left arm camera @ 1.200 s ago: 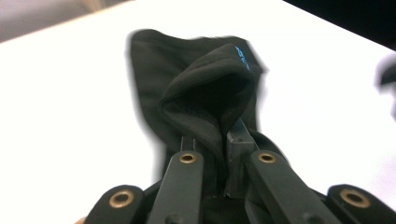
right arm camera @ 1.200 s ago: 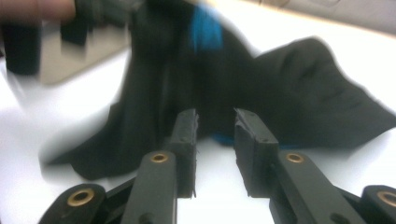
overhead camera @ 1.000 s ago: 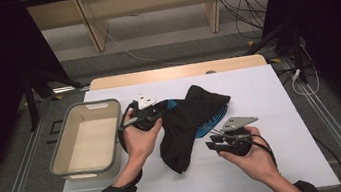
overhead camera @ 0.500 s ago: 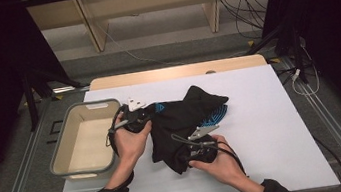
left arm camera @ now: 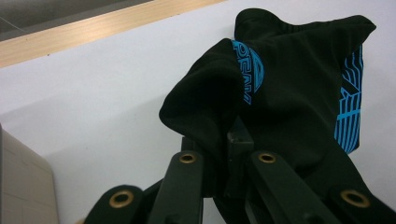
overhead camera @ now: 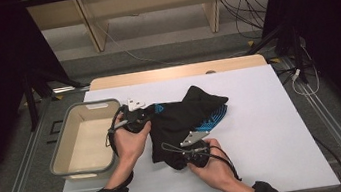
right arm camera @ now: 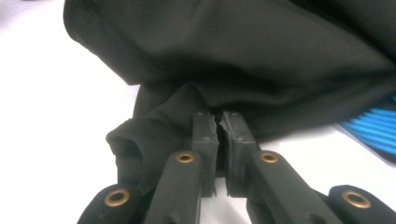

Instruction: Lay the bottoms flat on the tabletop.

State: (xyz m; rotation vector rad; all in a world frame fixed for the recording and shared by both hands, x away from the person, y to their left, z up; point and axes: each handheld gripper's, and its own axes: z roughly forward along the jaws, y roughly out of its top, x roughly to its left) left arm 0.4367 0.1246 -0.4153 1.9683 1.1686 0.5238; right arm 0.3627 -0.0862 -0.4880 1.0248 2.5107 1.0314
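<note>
Betw. both tongs' jaws: black garment (overhead camera: pixel 182 124)

The black garment (left arm camera: pixel 299 93) carries blue lettering on a blue patch at its folded edge, seen in the left gripper view. The letters run sideways and are partly hidden by the fold; they look like "PEAN", though the reading is uncertain. The blue stripes at its right edge are pattern, not writing.
</note>
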